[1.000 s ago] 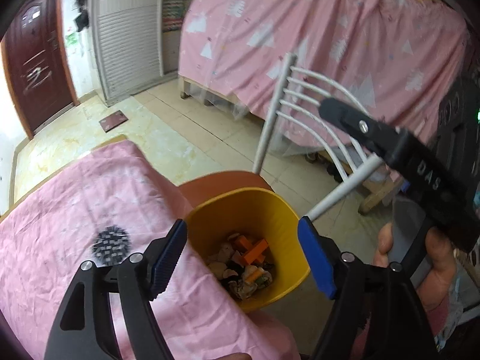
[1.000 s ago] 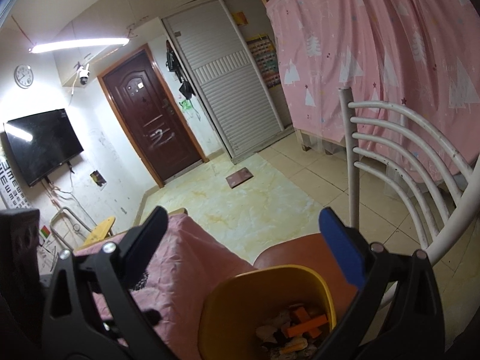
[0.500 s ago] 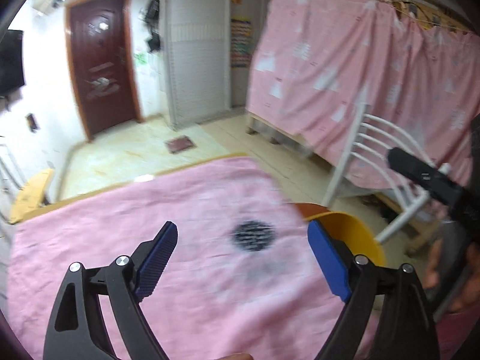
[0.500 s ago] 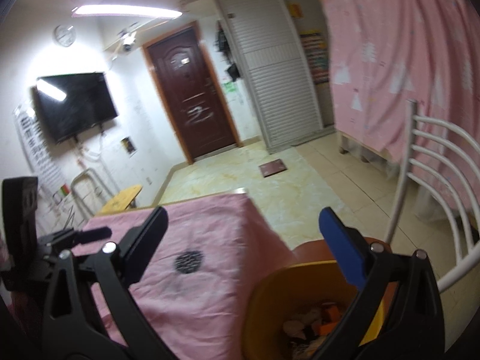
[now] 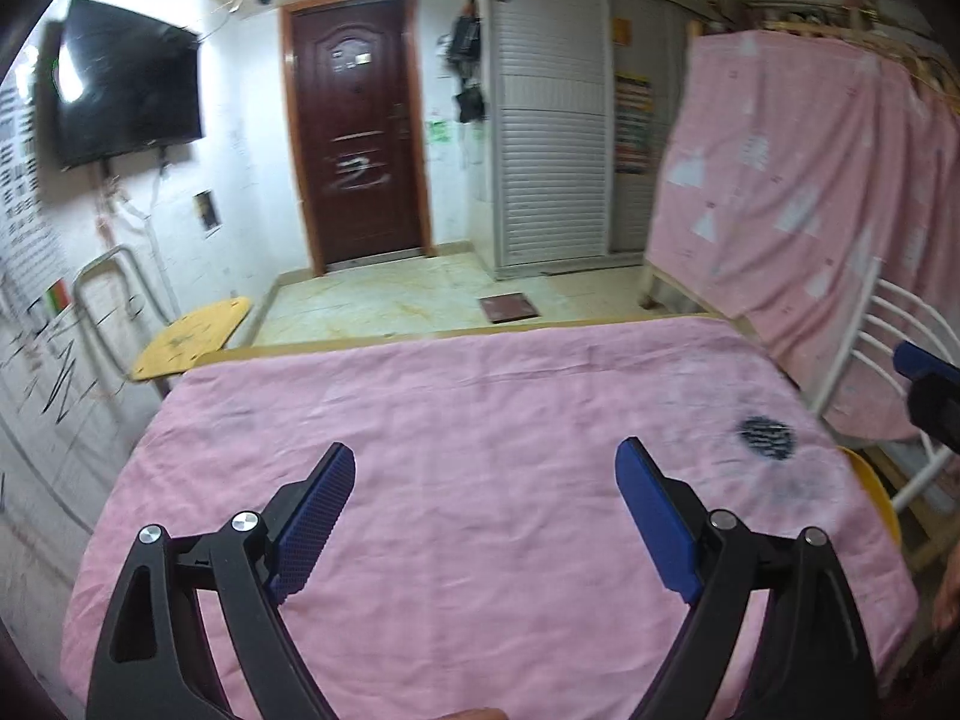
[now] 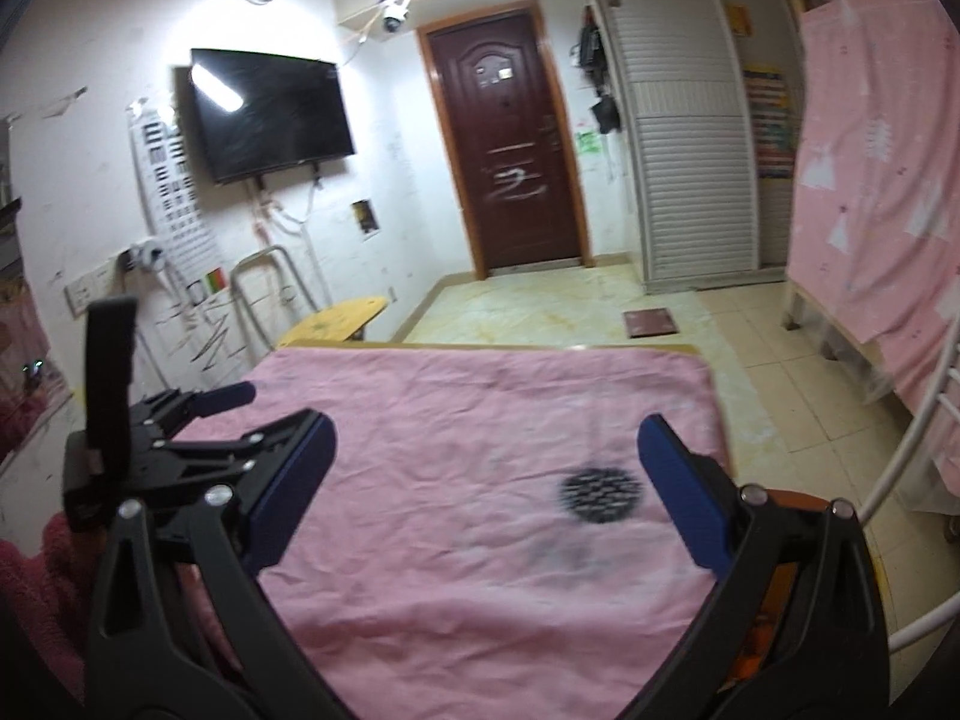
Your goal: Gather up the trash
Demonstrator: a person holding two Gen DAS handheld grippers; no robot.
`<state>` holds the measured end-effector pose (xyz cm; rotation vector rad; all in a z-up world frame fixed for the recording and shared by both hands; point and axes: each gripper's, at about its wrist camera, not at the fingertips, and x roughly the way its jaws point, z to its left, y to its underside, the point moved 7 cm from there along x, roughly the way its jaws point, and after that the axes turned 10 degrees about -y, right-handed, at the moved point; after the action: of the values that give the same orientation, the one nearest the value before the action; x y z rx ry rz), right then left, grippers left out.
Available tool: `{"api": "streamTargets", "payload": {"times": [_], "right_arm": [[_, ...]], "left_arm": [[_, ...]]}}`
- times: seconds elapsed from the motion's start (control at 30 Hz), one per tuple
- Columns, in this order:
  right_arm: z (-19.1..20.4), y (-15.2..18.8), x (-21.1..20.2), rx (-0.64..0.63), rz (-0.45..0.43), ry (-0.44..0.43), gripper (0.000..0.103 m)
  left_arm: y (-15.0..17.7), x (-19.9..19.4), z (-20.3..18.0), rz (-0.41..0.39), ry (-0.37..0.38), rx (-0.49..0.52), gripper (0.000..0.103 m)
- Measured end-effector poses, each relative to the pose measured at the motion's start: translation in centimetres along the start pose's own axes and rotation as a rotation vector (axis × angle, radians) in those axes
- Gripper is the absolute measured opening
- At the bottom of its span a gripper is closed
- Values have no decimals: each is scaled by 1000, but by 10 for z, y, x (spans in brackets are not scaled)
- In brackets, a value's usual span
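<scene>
My left gripper [image 5: 483, 516] is open and empty above the pink tablecloth [image 5: 468, 420]. My right gripper [image 6: 486, 480] is open and empty over the same cloth [image 6: 456, 540]. The left gripper also shows at the left of the right wrist view [image 6: 198, 414]. The yellow trash bin shows only as a sliver of rim [image 5: 873, 495] at the table's right edge, and its contents are hidden. No loose trash shows on the cloth. A dark round printed patch [image 5: 768, 438] lies near the right side of the cloth, also in the right wrist view [image 6: 602, 495].
A white metal chair [image 5: 882, 348] stands right of the table, with an orange seat [image 6: 792, 501]. A pink curtain [image 5: 810, 180] hangs behind it. A yellow stool [image 5: 192, 336] stands beyond the far left corner. A dark door [image 5: 357, 144] and a wall TV [image 5: 126, 96] are at the back.
Both grippers have swung left, away from the yellow bin and toward the table. The bin with its trash has slid out of both views. Both stay open.
</scene>
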<state>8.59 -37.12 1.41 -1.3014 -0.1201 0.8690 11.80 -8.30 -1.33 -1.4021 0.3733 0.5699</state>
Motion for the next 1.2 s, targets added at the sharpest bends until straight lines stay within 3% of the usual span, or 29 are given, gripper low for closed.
{"api": "streamTargets", "payload": {"times": [0.2,0.5,1.2], "right_arm": [[21,12,30,12,33,-49,97],[42,32,60,-12,72,-83,97],[43,39,69,-32,86,-52,97]], "left_arm": [[10,3,47,-1,-76,-75,83],[27,7,84,6,-137,-119,88],[32,12,88,29,-133,-149,89]]}}
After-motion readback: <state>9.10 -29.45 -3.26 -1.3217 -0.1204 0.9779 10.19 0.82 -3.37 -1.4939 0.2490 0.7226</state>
